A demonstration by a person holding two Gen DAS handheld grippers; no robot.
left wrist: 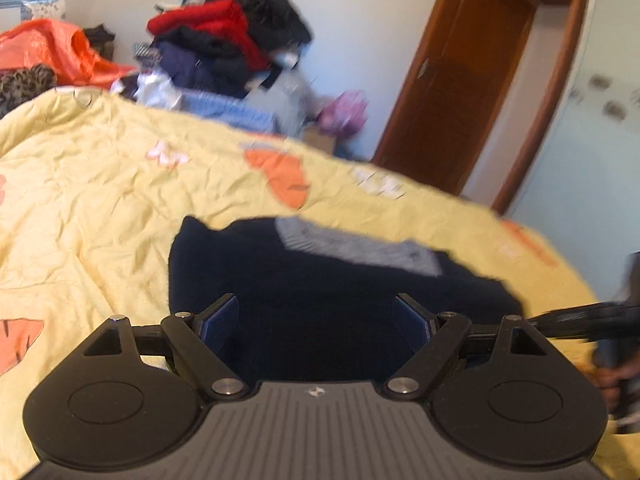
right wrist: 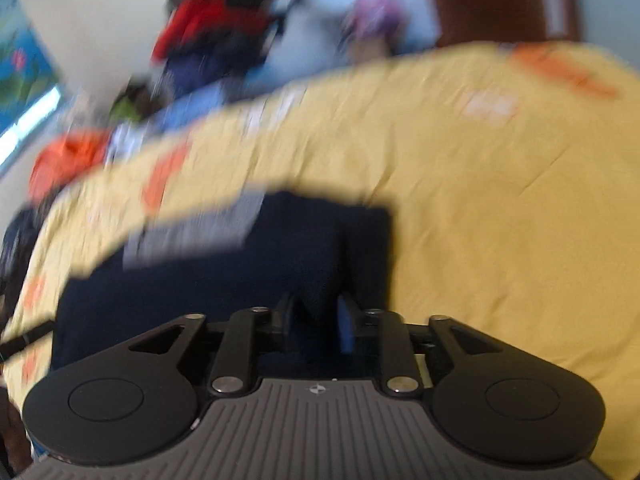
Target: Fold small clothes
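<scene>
- Your left gripper (left wrist: 316, 320) hangs over the navy garment (left wrist: 320, 300), fingers spread wide, nothing between them.
- The garment lies flat on the yellow quilt (left wrist: 100, 208); a grey striped band (left wrist: 352, 246) runs along its far edge.
- The left view alone shows the wooden door (left wrist: 456, 92) at right, sharp enough to read, and your right tool as a dark blur at the frame's right edge.
- Your right gripper (right wrist: 316, 320) has its fingers drawn narrow; a fold of navy cloth sits between the pads (right wrist: 345, 326), apparently pinched. Heavy motion blur in this view.
- The right view alone shows the garment's right edge and bare quilt beyond it.
- Beyond the bed: a heap of clothes (left wrist: 228, 40), red and black on top, an orange bag (left wrist: 60, 52) to its left, something purple (left wrist: 346, 114) near the door.
</scene>
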